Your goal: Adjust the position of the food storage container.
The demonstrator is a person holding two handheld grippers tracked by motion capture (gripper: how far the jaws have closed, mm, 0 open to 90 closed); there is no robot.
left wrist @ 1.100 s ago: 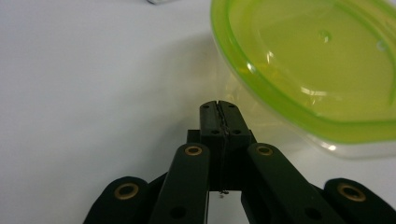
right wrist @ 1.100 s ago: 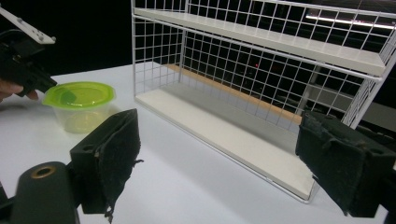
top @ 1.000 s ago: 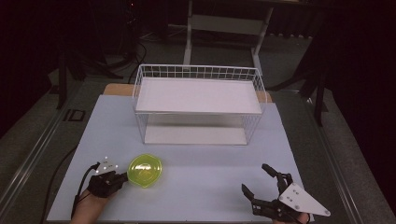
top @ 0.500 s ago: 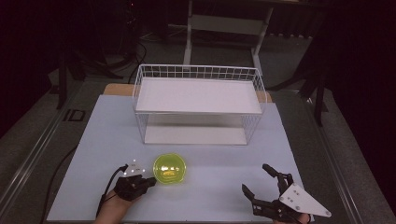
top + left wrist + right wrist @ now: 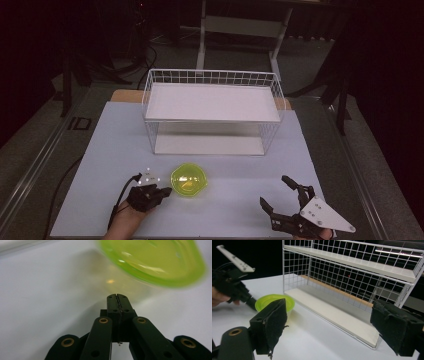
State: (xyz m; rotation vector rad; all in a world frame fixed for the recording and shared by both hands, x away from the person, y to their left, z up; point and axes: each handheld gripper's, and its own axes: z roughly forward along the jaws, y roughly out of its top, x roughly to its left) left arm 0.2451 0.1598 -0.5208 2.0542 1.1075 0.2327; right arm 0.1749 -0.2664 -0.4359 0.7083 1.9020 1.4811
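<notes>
A translucent yellow-green bowl (image 5: 189, 181) sits on the white table (image 5: 105, 150) in front of the wire rack. My left gripper (image 5: 167, 190) lies low at the bowl's left rim, jaws pressed together with nothing between them. In the left gripper view the shut tips (image 5: 117, 296) point at the base of the blurred bowl (image 5: 155, 262); whether they touch it is unclear. My right gripper (image 5: 274, 190) rests at the front right, open and holding nothing. From the right gripper view, its wide pads (image 5: 329, 327) frame the bowl (image 5: 265, 302) and the left gripper (image 5: 252, 304).
A white wire rack (image 5: 212, 100) with two shelves stands at the table's middle back; its lower shelf (image 5: 332, 312) lies close to the bowl. Dark floor, cables and stand legs surround the table. The table's front edge runs just below both hands.
The left gripper and the bowl have both moved to the right along the table's front, staying side by side. The right gripper has stayed in place.
</notes>
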